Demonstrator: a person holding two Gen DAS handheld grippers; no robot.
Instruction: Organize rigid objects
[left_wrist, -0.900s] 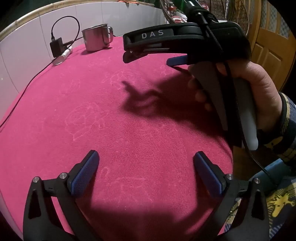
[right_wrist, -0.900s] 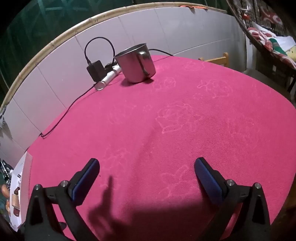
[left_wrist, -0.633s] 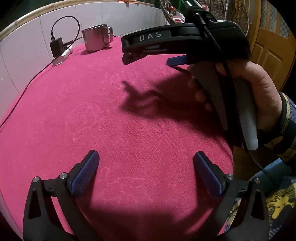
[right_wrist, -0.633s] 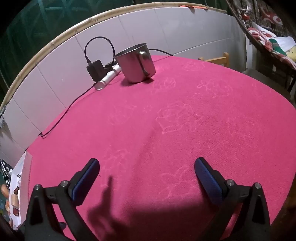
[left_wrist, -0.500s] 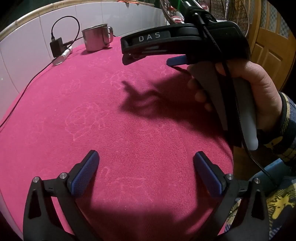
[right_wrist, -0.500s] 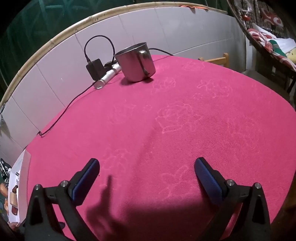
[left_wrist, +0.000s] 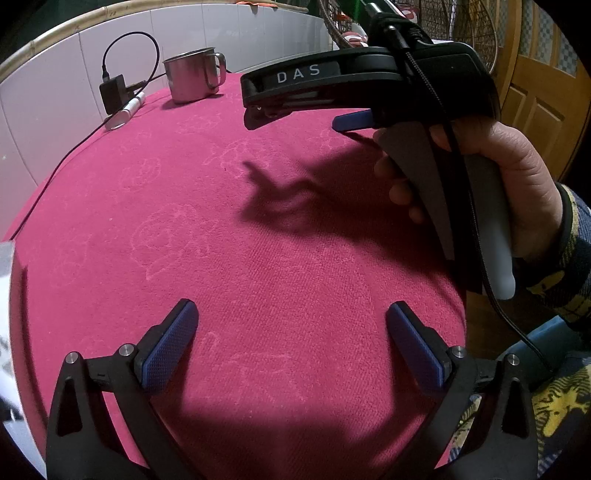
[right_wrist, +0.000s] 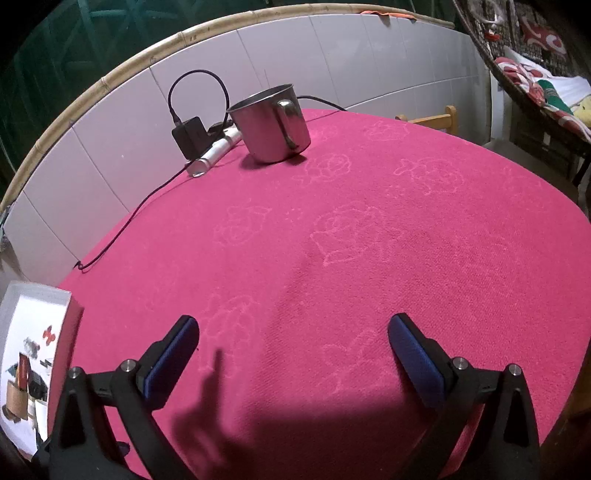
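A steel mug (right_wrist: 271, 123) stands upright at the far edge of the pink-clothed table (right_wrist: 332, 240), handle toward me; it also shows in the left wrist view (left_wrist: 192, 75). A white tube (right_wrist: 216, 151) lies beside it, to its left. My right gripper (right_wrist: 293, 347) is open and empty, low over the near part of the cloth. My left gripper (left_wrist: 291, 332) is open and empty over the table's near edge. The right gripper's body (left_wrist: 369, 81), held in a hand, shows in the left wrist view.
A black charger (right_wrist: 190, 136) with a cable (right_wrist: 140, 206) sits against the white tiled wall (right_wrist: 332, 55) behind the mug. A white box (right_wrist: 33, 332) lies at the table's left edge. A wooden chair (right_wrist: 432, 120) and a door (left_wrist: 543, 92) stand beyond the table.
My right gripper has shifted slightly left and forward, bringing the mug closer and the white box into view. The left gripper has barely moved. Both stay open.
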